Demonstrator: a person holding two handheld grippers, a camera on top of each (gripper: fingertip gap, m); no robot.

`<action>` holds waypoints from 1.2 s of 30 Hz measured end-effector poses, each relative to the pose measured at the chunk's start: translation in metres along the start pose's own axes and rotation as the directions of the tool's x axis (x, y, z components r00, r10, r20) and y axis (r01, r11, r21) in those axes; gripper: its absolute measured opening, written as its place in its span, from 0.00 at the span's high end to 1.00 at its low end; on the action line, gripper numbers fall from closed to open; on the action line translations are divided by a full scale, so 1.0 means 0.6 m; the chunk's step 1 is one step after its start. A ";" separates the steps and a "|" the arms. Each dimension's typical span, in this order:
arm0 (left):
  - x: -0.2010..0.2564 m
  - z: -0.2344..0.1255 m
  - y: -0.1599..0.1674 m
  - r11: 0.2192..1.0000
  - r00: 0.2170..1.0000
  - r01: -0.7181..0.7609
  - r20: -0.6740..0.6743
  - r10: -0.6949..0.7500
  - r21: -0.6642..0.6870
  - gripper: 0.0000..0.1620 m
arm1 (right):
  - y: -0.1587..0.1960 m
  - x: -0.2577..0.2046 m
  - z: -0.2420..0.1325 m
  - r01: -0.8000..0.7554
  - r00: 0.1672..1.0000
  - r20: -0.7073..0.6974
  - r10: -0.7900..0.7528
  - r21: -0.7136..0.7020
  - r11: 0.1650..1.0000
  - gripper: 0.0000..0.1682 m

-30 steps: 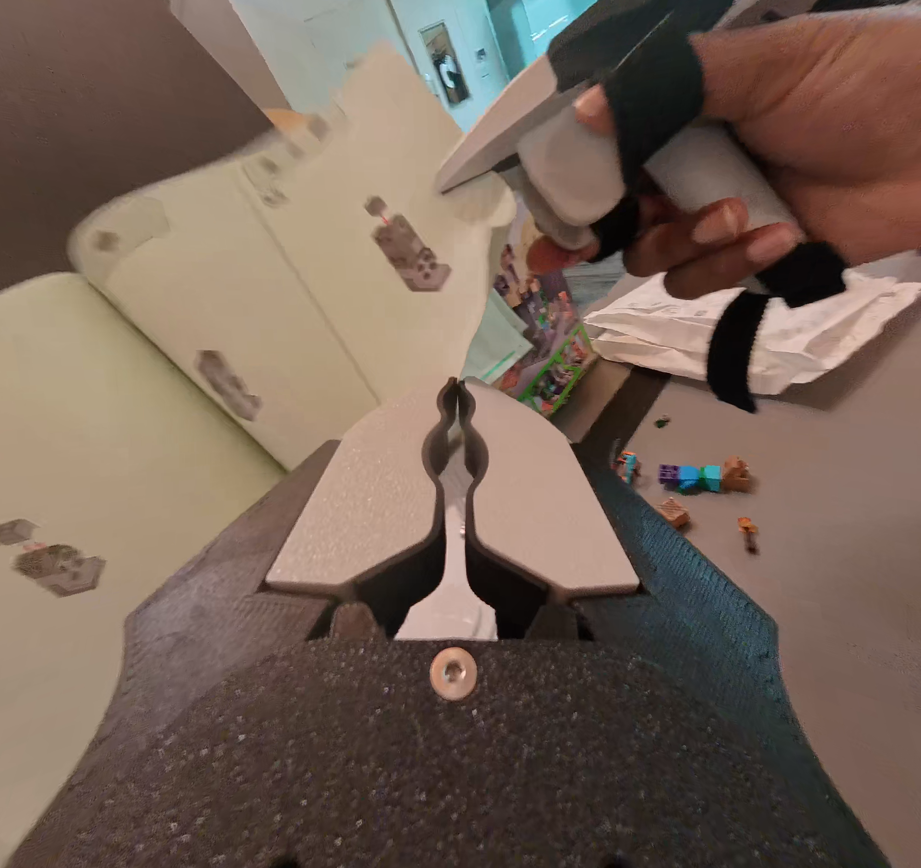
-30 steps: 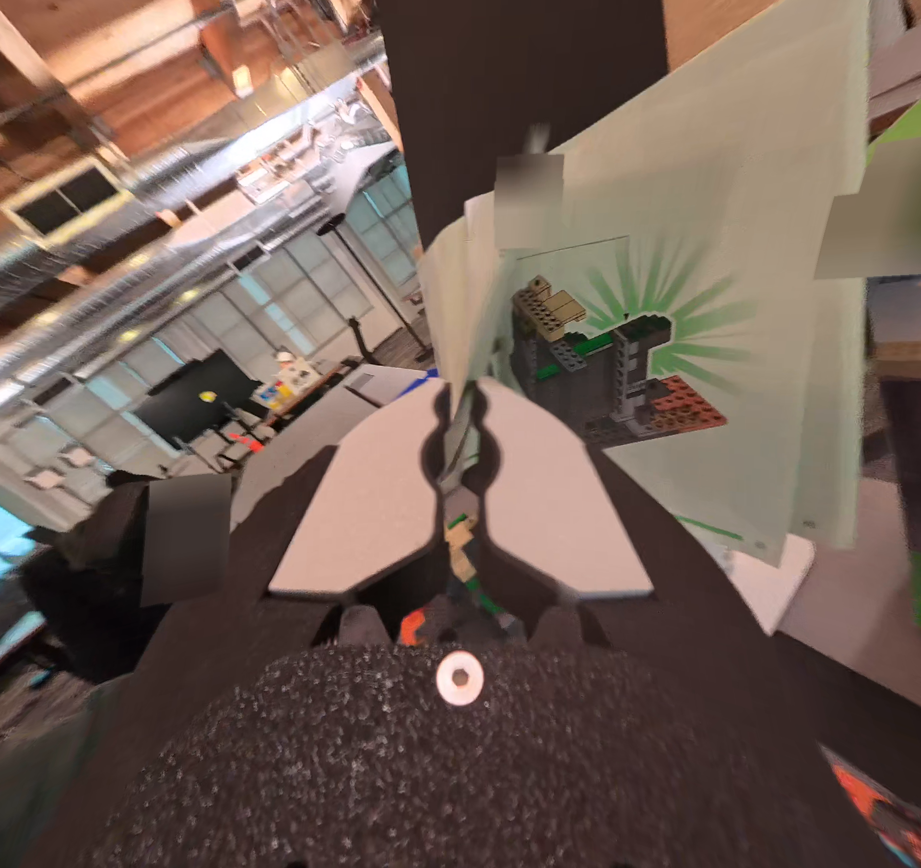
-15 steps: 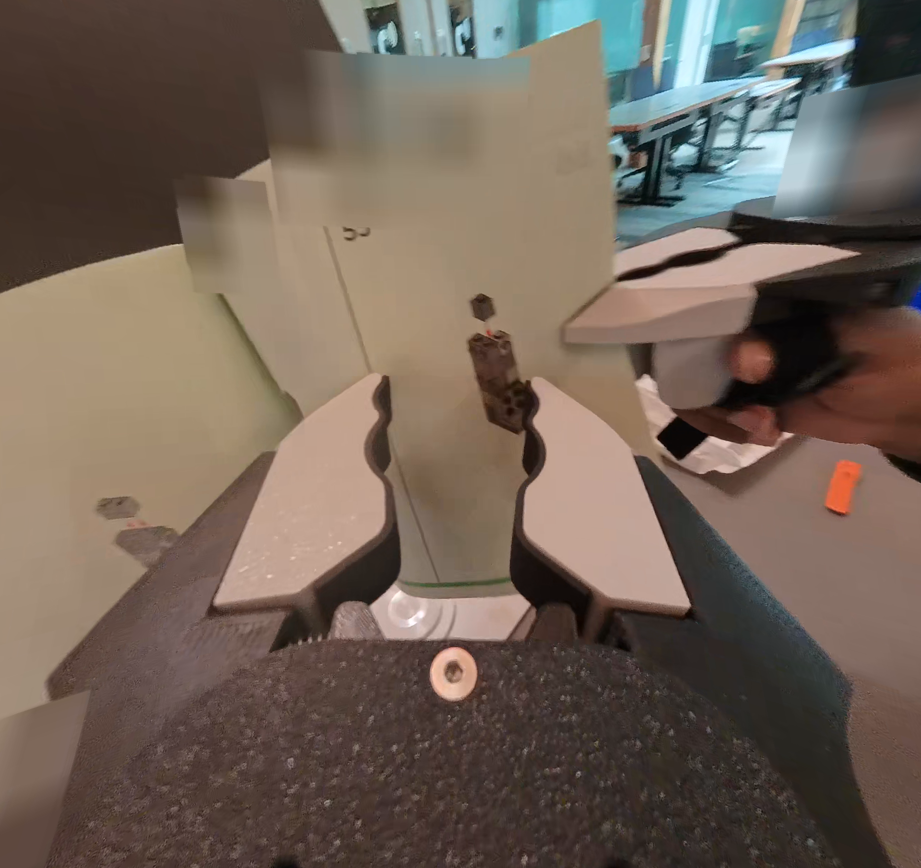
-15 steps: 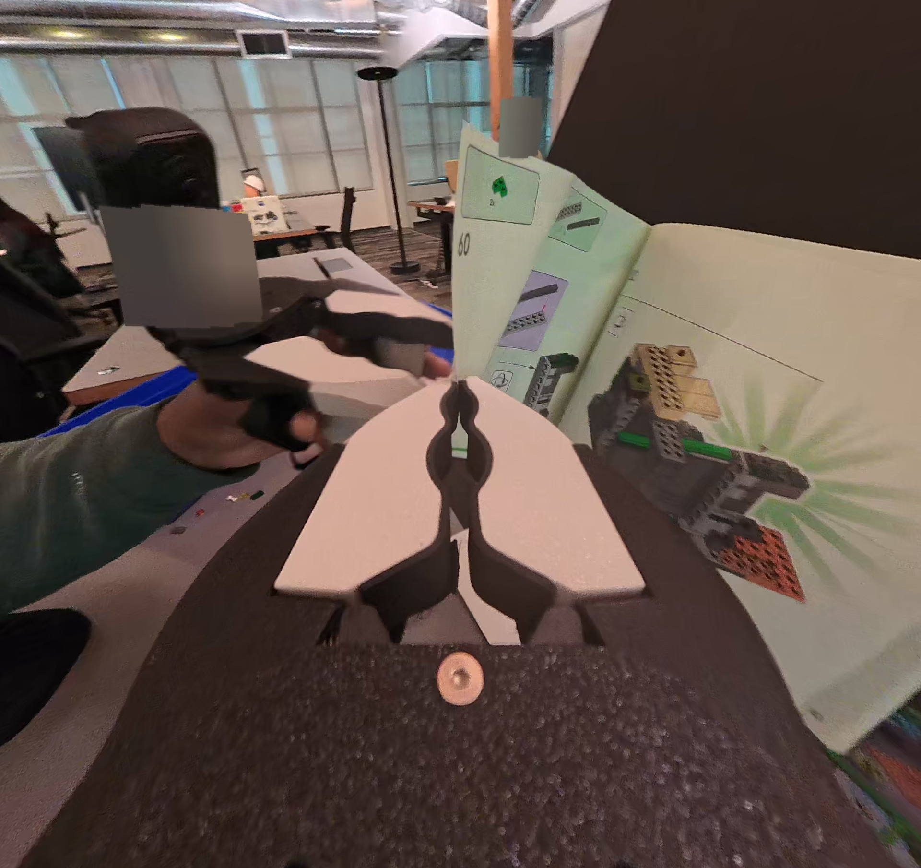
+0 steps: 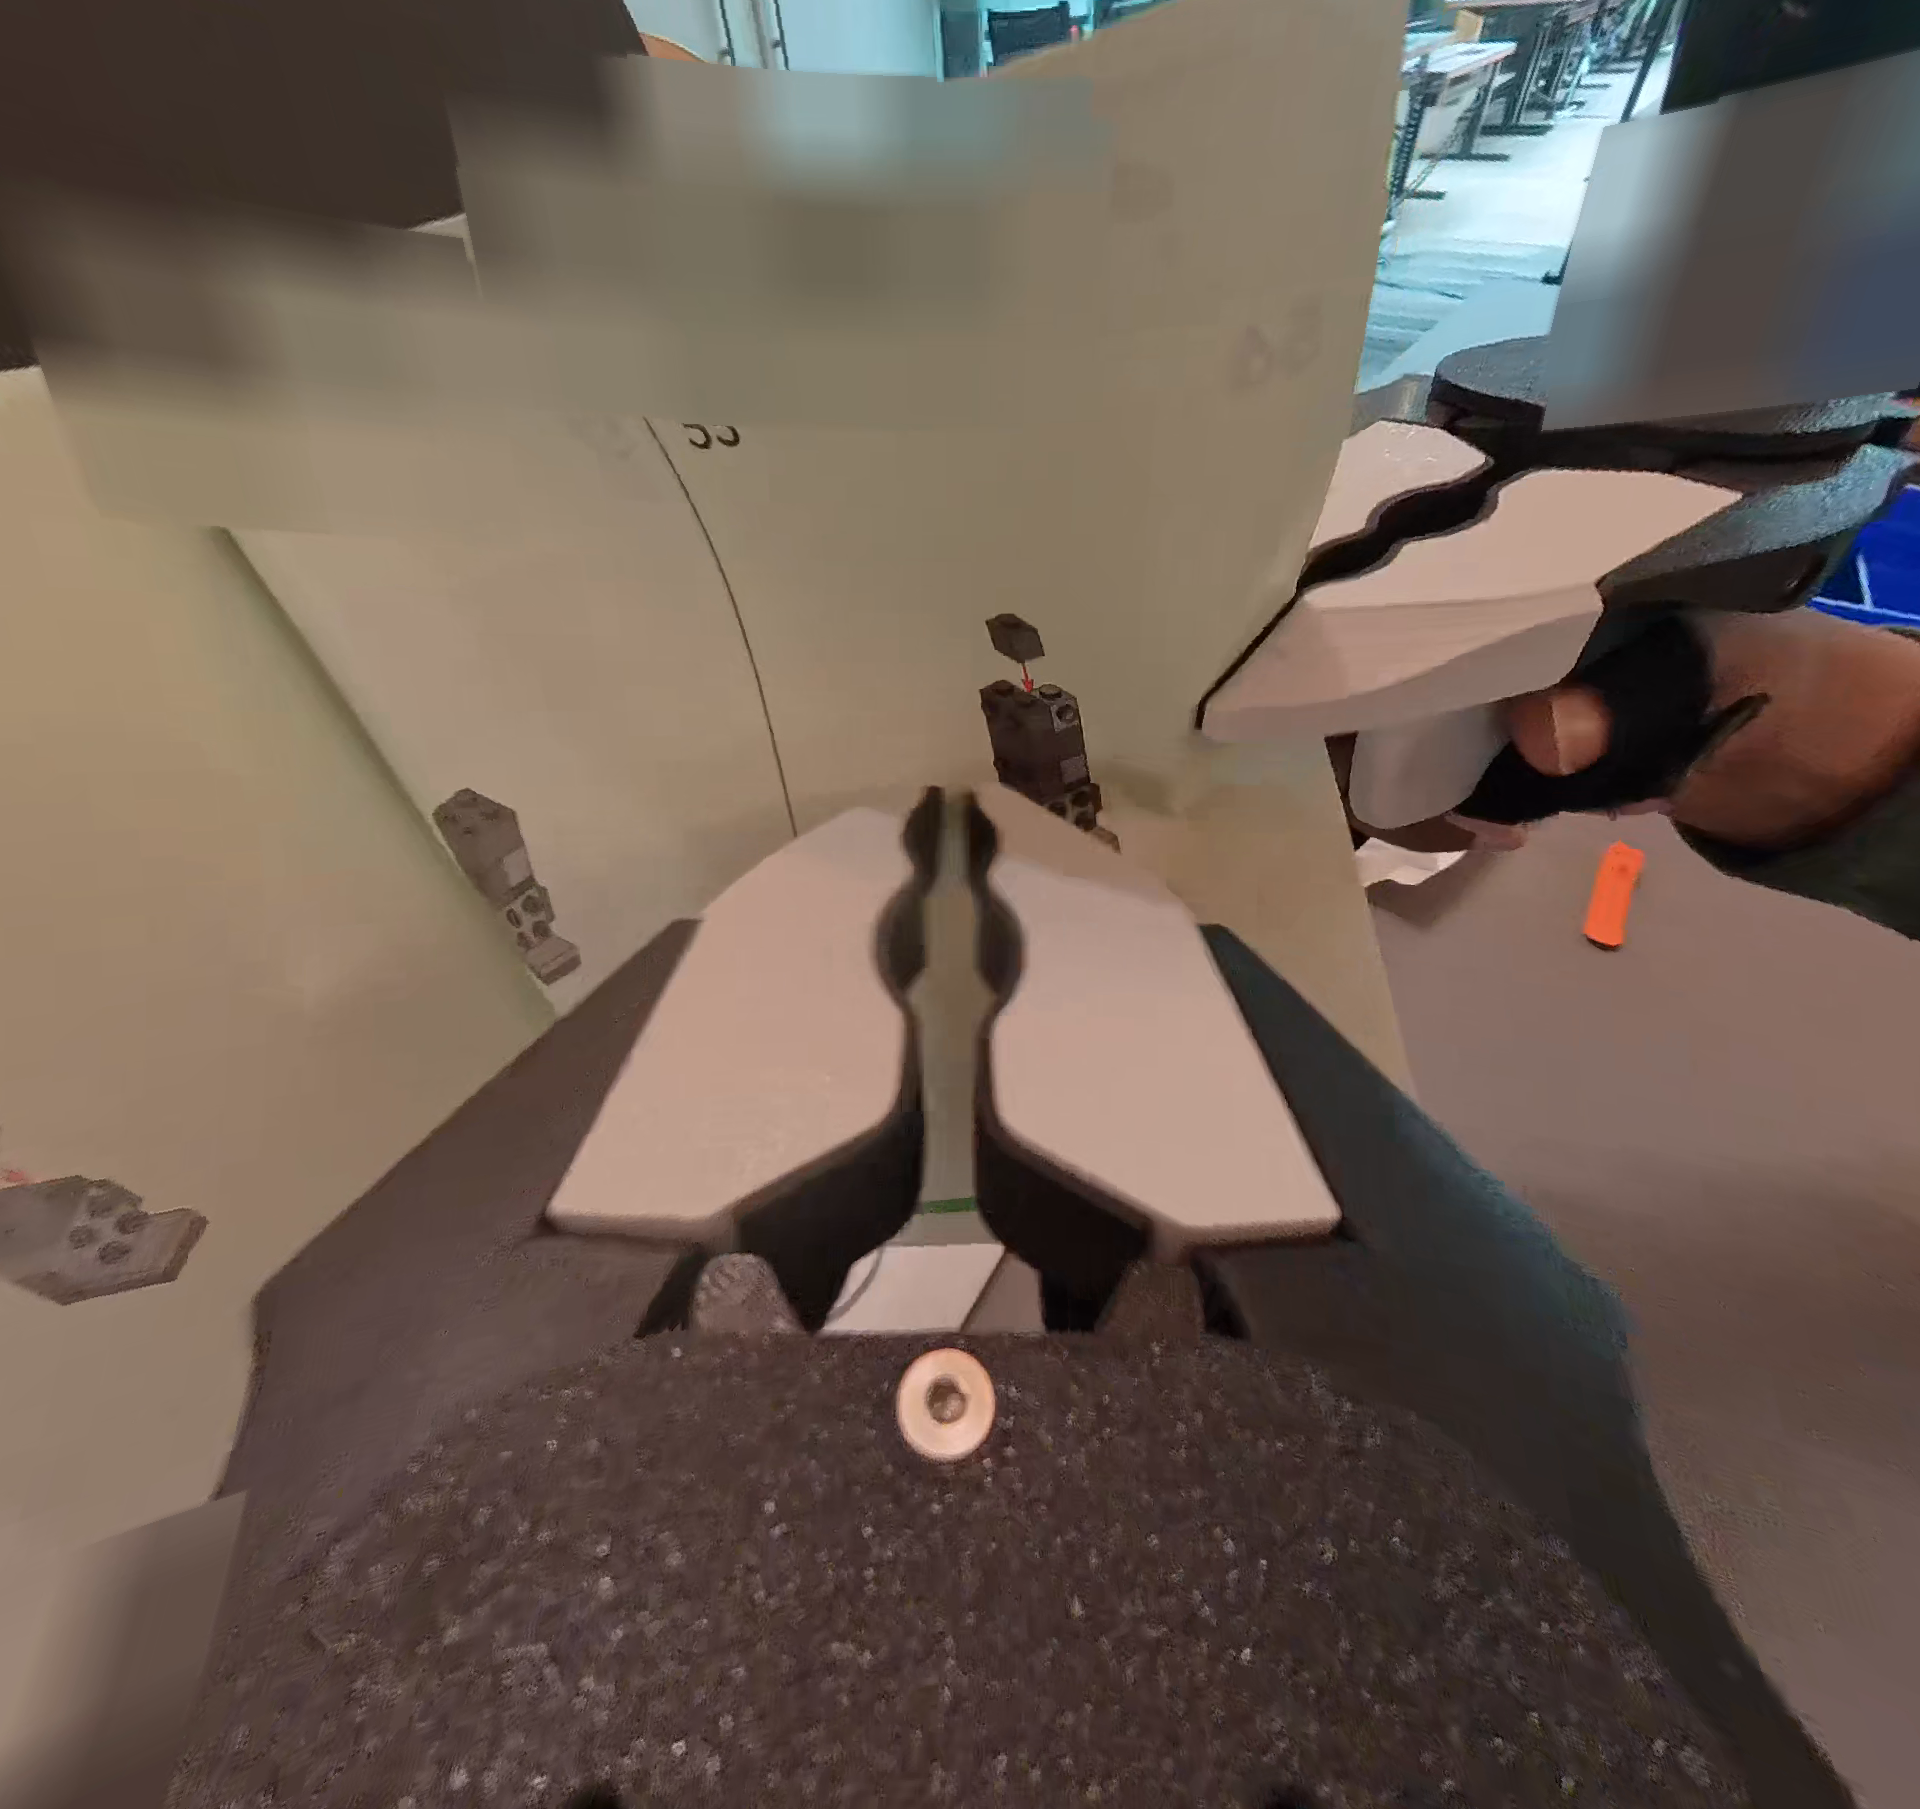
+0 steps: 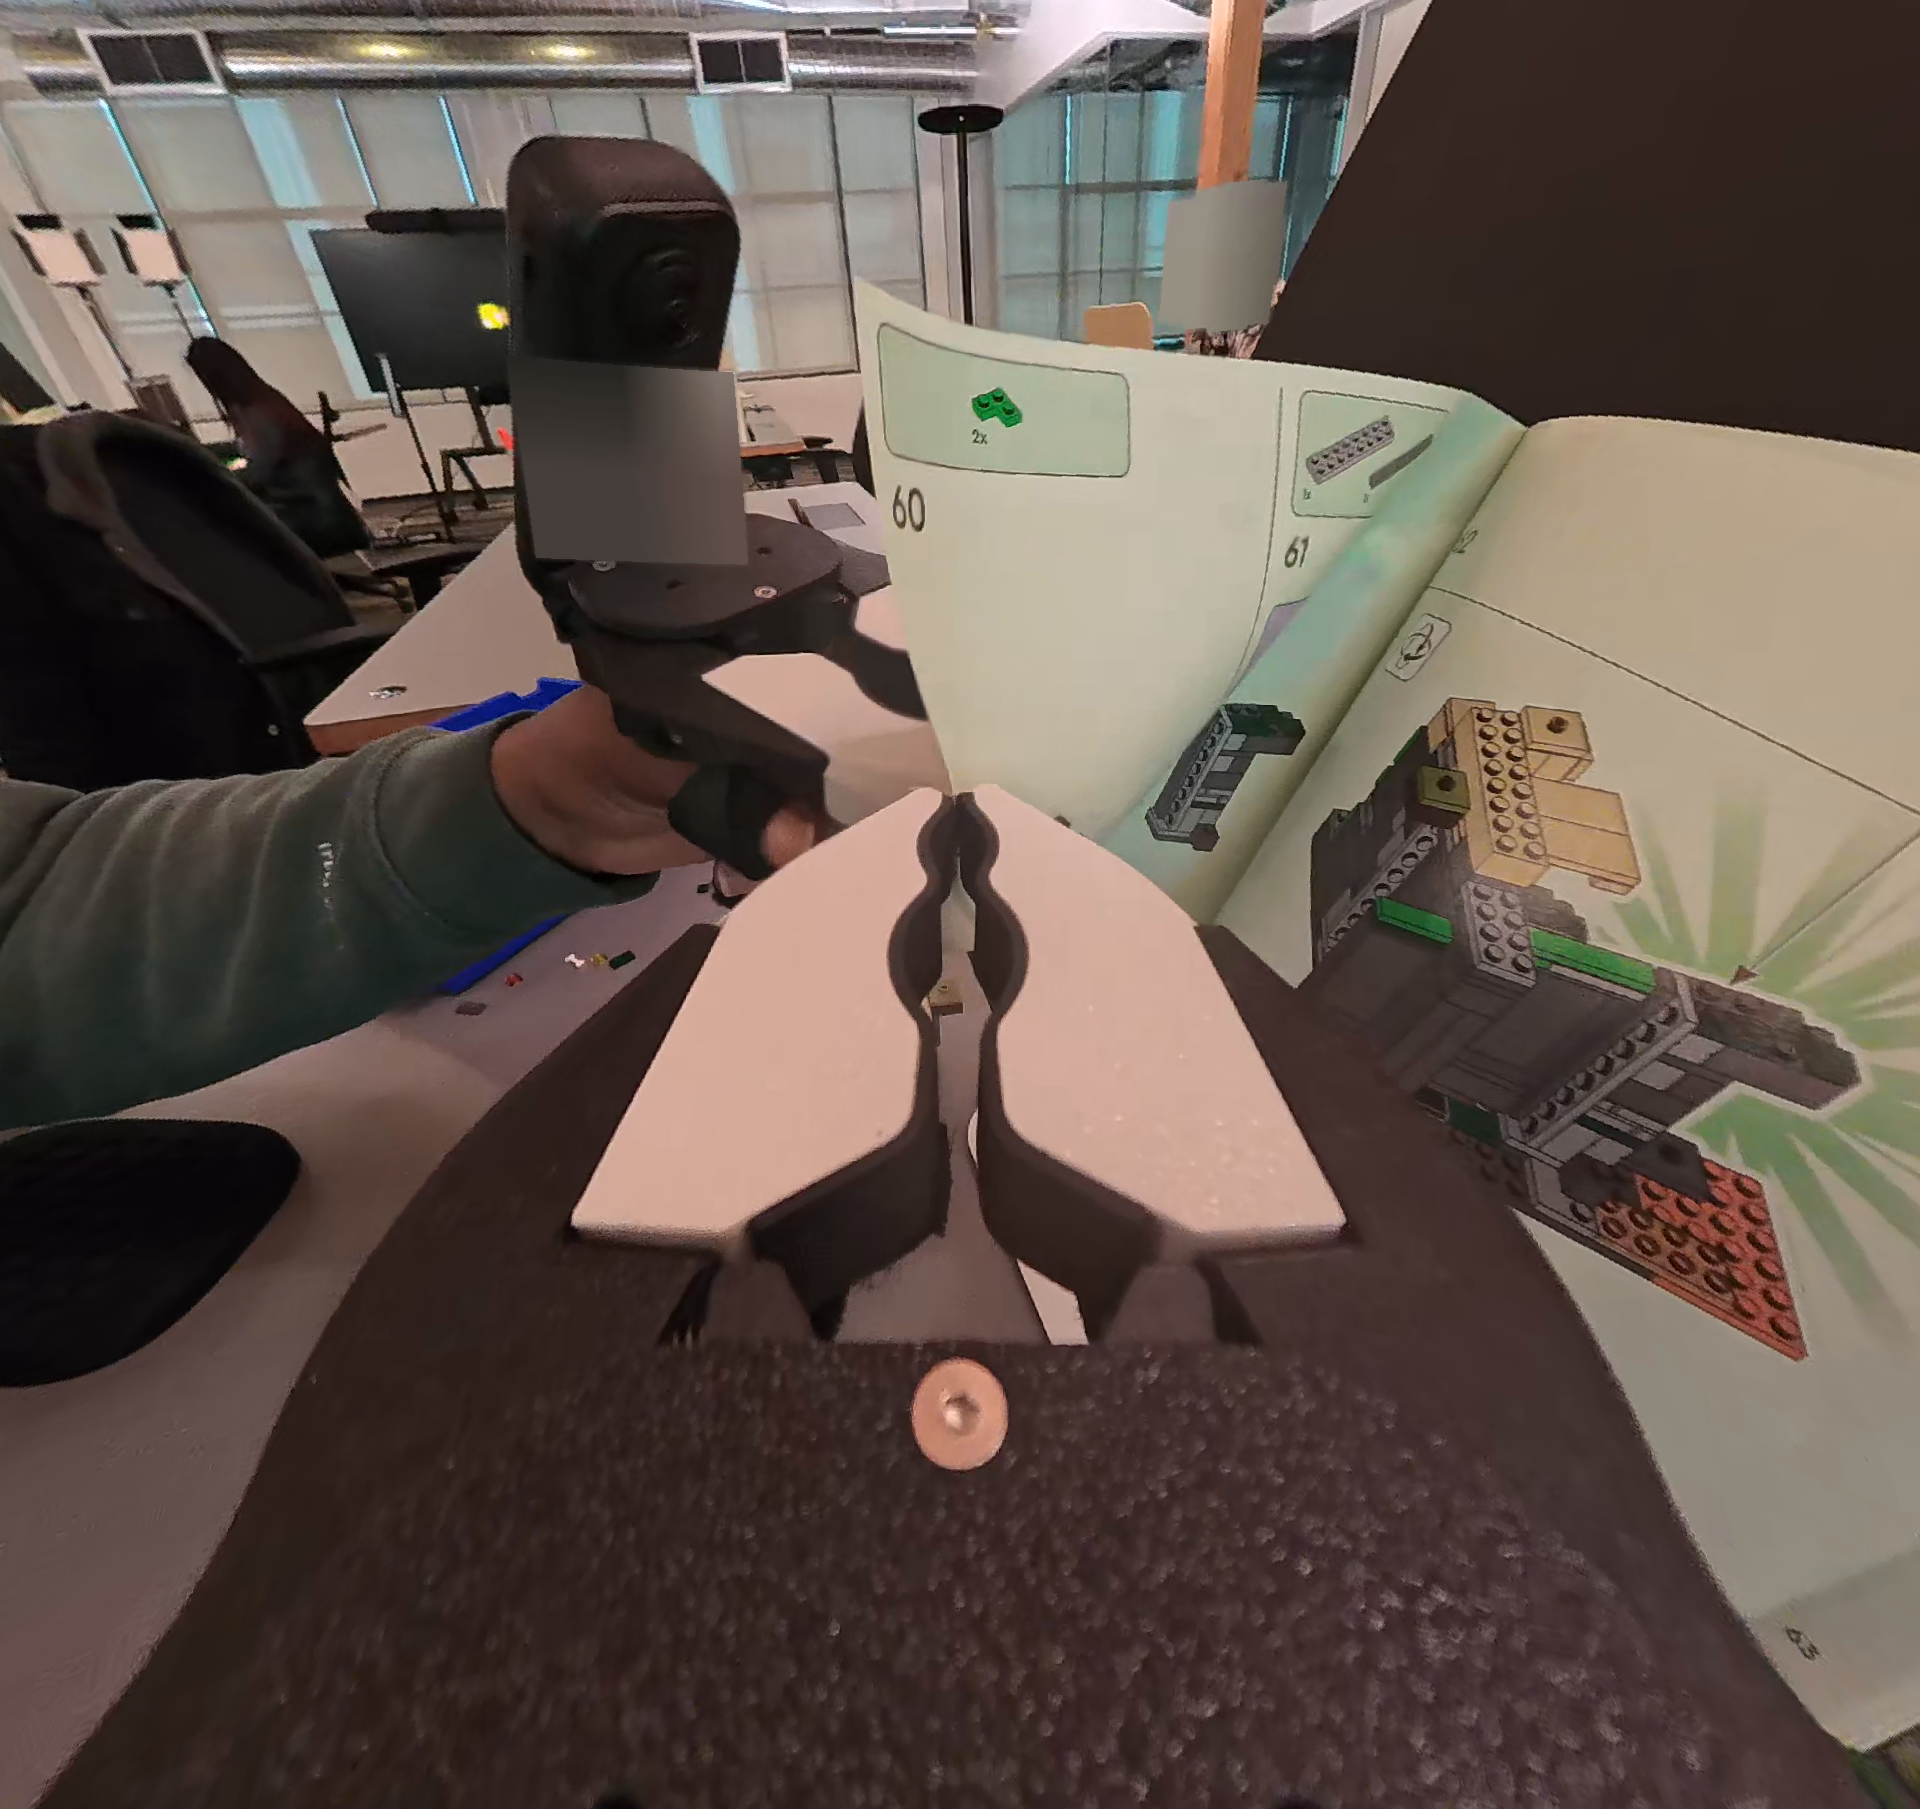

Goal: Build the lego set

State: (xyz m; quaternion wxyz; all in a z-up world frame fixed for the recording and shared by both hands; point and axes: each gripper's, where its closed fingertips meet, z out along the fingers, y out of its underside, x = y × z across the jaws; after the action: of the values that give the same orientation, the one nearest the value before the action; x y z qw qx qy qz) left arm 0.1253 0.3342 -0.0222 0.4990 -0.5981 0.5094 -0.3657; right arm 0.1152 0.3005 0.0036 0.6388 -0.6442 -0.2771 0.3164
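The left tool (image 5: 951,809) was clenched on a page of the booklet (image 5: 935,512), the pale green sheet passing up through the narrow slit between its fingers. The right tool (image 6: 956,809) was clenched too, its tips pinching the lower edge of the same upright page. In the left wrist view that right tool (image 5: 1247,679) came in from the right side, touching the page's right edge, with a hand (image 5: 1683,720) gripping its handle.

The booklet (image 6: 1558,720) stood open above the grey tabletop (image 6: 208,1427), its right-hand page printed with a grey, tan and green brick model.

Beyond the tools, a few tiny loose bricks (image 6: 592,961) lay scattered on the tabletop near the sleeve (image 6: 208,928) of the arm holding the left tool (image 6: 894,679). An orange piece (image 5: 1610,895) lay on the tabletop under the right hand. A blue bin (image 6: 520,699) sat at the tabletop's far edge; what it held could not be seen.
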 end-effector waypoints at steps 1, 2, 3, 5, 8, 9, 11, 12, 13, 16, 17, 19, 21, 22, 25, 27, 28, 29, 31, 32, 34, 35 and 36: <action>0.000 -0.002 -0.001 1.000 1.000 -0.010 0.003 0.010 0.006 1.00 | -0.001 0.001 -0.001 0.000 1.000 -0.001 0.000 0.006 1.000 1.00; 0.001 -0.004 0.000 1.000 1.000 -0.008 0.005 0.008 0.005 1.00 | -0.002 0.002 -0.003 0.000 1.000 -0.009 0.000 0.009 1.000 1.00; 0.002 -0.008 -0.003 1.000 1.000 0.000 0.003 0.000 0.014 1.00 | -0.003 0.006 -0.005 0.005 1.000 -0.024 -0.005 0.010 1.000 1.00; 0.011 -0.021 -0.021 0.997 1.000 0.026 -0.017 -0.024 0.076 0.98 | -0.004 0.011 -0.008 0.034 0.998 -0.060 -0.034 0.006 0.999 1.00; 0.032 -0.041 -0.055 0.983 0.993 0.098 -0.078 -0.087 0.154 0.84 | -0.002 0.020 -0.010 0.153 0.974 -0.164 -0.157 -0.034 0.988 1.00; 0.036 -0.047 -0.067 0.977 0.991 0.118 -0.089 -0.104 0.177 0.81 | 0.000 0.019 -0.009 0.200 0.960 -0.188 -0.207 -0.056 0.978 1.00; 0.046 -0.053 -0.087 0.967 0.987 0.141 -0.105 -0.121 0.213 0.77 | 0.004 0.016 -0.002 0.281 0.926 -0.232 -0.298 -0.105 0.954 1.00; 0.052 -0.055 -0.095 0.963 0.986 0.147 -0.112 -0.124 0.228 0.76 | 0.005 0.013 0.003 0.314 0.909 -0.246 -0.337 -0.128 0.941 1.00; 0.056 -0.057 -0.102 0.960 0.987 0.145 -0.107 -0.123 0.239 0.75 | 0.007 0.011 0.007 0.342 0.892 -0.258 -0.371 -0.151 0.928 1.00; 0.044 -0.062 -0.110 0.963 0.996 0.083 0.001 -0.086 0.256 0.81 | 0.007 0.000 0.018 0.402 0.857 -0.268 -0.439 -0.184 0.897 1.00; 0.041 -0.064 -0.110 0.965 0.997 0.067 0.021 -0.075 0.255 0.84 | 0.006 -0.004 0.020 0.407 0.856 -0.266 -0.444 -0.184 0.895 1.00; 0.039 -0.068 -0.108 0.965 0.997 0.067 0.020 -0.074 0.255 0.86 | 0.005 -0.005 0.020 0.401 0.859 -0.262 -0.439 -0.188 0.897 1.00; 0.040 -0.070 -0.104 0.966 0.997 0.073 0.002 -0.076 0.248 0.87 | 0.007 -0.004 0.017 0.392 0.865 -0.259 -0.430 -0.186 0.901 1.00; 0.041 -0.071 -0.101 0.966 0.997 0.075 -0.007 -0.076 0.246 0.88 | 0.007 -0.004 0.015 0.385 0.871 -0.253 -0.420 -0.180 0.905 1.00; 0.045 -0.073 -0.098 0.964 0.996 0.087 -0.047 -0.077 0.252 0.89 | 0.010 -0.005 0.012 0.345 0.901 -0.225 -0.372 -0.150 0.927 1.00; 0.049 -0.073 -0.095 0.962 0.993 0.097 -0.085 -0.077 0.254 0.91 | 0.013 -0.006 0.012 0.314 0.920 -0.200 -0.337 -0.138 0.939 1.00; 0.053 -0.073 -0.094 0.961 0.991 0.101 -0.112 -0.074 0.257 0.93 | 0.014 -0.006 0.012 0.299 0.929 -0.187 -0.321 -0.132 0.945 1.00; 0.054 -0.073 -0.093 0.960 0.988 0.108 -0.132 -0.075 0.260 0.94 | 0.016 -0.007 0.012 0.283 0.938 -0.171 -0.302 -0.128 0.951 1.00; 0.053 -0.073 -0.090 0.956 0.984 0.122 -0.160 -0.080 0.267 0.96 | 0.019 -0.008 0.011 0.244 0.956 -0.139 -0.260 -0.121 0.962 0.98; 0.054 -0.073 -0.089 0.954 0.980 0.133 -0.179 -0.086 0.270 0.97 | 0.020 -0.009 0.010 0.225 0.964 -0.121 -0.238 -0.114 0.968 0.98; 0.049 -0.074 -0.087 0.949 0.974 0.157 -0.200 -0.103 0.274 0.98 | 0.021 -0.011 0.009 0.186 0.977 -0.087 -0.194 -0.100 0.978 0.97; 0.049 -0.075 -0.087 0.945 0.970 0.169 -0.218 -0.109 0.279 0.99 | 0.020 -0.012 0.008 0.171 0.981 -0.074 -0.178 -0.089 0.981 0.97; 0.050 -0.077 -0.087 0.942 0.963 0.183 -0.242 -0.114 0.282 1.00 | 0.019 -0.014 0.007 0.156 0.985 -0.060 -0.160 -0.078 0.985 0.97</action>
State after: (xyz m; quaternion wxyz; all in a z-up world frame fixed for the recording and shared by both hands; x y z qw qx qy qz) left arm 0.1010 0.2938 0.0371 0.4950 -0.5072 0.4535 -0.5405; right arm 0.1061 0.2965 -0.0074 0.6467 -0.6533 -0.3175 0.2329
